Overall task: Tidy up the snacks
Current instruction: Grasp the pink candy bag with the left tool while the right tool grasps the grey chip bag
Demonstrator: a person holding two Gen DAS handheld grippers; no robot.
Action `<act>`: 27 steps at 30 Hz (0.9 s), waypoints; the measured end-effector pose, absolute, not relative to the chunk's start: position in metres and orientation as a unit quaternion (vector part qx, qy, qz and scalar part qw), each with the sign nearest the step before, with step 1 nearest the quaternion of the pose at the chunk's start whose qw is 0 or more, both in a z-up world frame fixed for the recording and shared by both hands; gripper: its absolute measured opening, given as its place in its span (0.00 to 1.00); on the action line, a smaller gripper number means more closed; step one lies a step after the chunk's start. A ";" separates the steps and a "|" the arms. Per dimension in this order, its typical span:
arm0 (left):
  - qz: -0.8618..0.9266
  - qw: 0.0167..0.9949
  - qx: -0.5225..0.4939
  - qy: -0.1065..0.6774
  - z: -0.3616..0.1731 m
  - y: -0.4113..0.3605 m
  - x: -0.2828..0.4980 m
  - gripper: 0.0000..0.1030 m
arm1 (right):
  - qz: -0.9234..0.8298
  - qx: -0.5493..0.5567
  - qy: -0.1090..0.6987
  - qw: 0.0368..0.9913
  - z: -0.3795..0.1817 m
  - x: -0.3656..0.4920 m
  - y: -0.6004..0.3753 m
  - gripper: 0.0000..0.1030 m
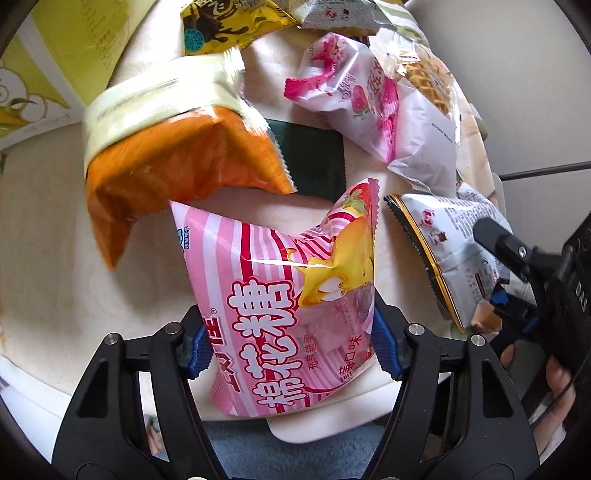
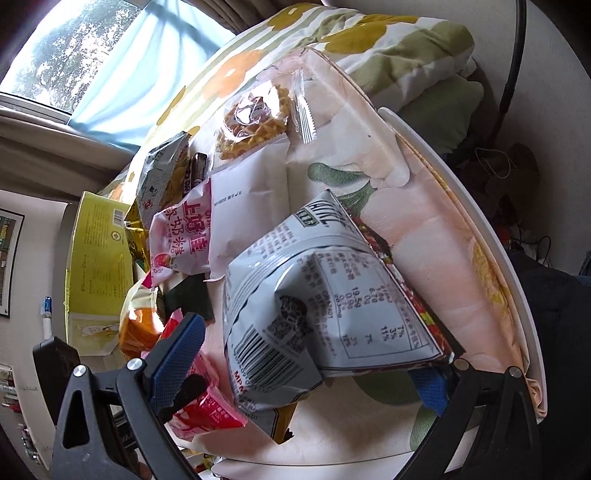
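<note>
The orange packet [image 1: 177,162] is blurred; grey bag [image 2: 325,317] hides one tongs pad.

Daylit window [image 2: 66,55], blue curtain [image 2: 147,70], floral tablecloth [image 2: 424,229].

Found bare tablecloth [image 1: 48,221] left of the orange packet [image 1: 177,155], open enough for passage. Saw the far side choked with a heap: yellow packet [image 1: 229,26], pink-white packet [image 1: 332,81], noodle packet [image 1: 428,77], dark green packet [image 1: 310,155] beneath. Noted a narrow gap between pink marshmallow bag [image 1: 295,295] and grey packet [image 1: 454,251]. Noted yellow box [image 2: 99,258] walling the table's edge.
</note>
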State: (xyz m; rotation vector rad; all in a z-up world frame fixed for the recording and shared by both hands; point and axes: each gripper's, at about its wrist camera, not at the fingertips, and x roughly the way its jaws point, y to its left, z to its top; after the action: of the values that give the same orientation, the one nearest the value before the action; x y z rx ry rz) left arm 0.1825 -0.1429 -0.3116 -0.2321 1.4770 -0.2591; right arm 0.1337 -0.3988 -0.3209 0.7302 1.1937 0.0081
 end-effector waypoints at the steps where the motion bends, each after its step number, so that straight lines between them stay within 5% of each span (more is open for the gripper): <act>1: -0.119 0.727 -0.105 0.668 -0.309 -0.143 0.181 0.65 | 0.004 0.338 0.549 0.765 -0.321 0.134 -0.400 0.95; 6: -0.123 0.739 -0.095 0.656 -0.299 -0.147 0.184 0.65 | 0.004 0.336 0.556 0.760 -0.323 0.138 -0.400 0.73; 12: -0.130 0.746 -0.093 0.647 -0.286 -0.143 0.181 0.65 | 0.003 0.326 0.558 0.763 -0.321 0.137 -0.396 0.64; 27: -0.142 0.778 -0.096 0.605 -0.236 -0.144 0.166 0.65 | 0.032 0.261 0.527 0.808 -0.267 0.120 -0.384 0.62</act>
State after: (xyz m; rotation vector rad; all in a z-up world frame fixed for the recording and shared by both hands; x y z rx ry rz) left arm 0.1662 -0.1440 -0.2357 -0.2071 1.3075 -0.3063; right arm 0.1201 -0.3836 -0.2669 0.5593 1.1280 0.0676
